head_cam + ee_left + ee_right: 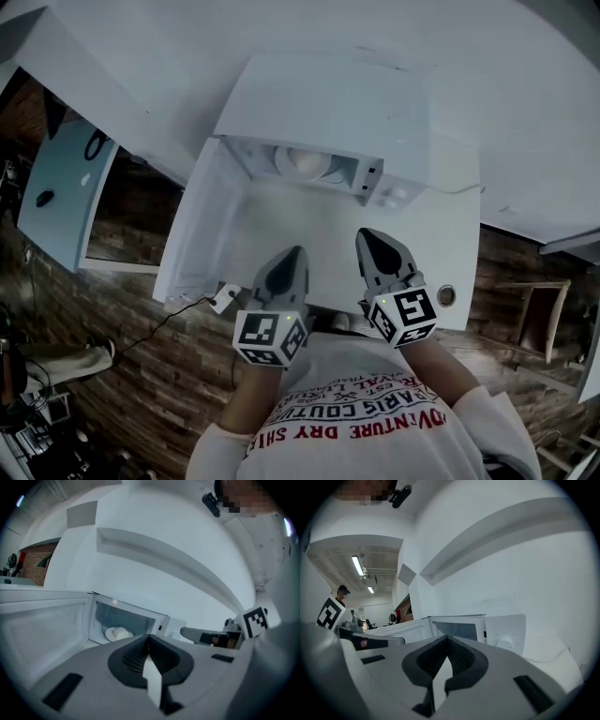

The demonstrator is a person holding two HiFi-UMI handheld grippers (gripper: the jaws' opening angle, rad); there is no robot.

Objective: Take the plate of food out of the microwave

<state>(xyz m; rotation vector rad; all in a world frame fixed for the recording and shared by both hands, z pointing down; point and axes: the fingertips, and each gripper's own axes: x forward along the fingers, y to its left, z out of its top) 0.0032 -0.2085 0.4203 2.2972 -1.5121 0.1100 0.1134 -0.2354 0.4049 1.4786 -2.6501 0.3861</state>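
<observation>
A white microwave [323, 122] stands on the white table [469, 216] with its door [192, 225] swung open to the left. Inside, on the turntable, sits a white plate with pale food [305, 161]; the left gripper view shows the plate with food [118, 633] deep in the cavity. My left gripper [296, 253] hovers in front of the opening, shut and empty. My right gripper [368, 236] is beside it, in front of the control panel [394, 192], also shut with nothing in it. Both are well short of the plate.
The open door [42, 625] takes up the space to the left of the cavity. A control knob [505, 642] is on the microwave's right side. A cable [178, 314] hangs off the table's front edge. Wooden floor surrounds the table; people stand far off at the left.
</observation>
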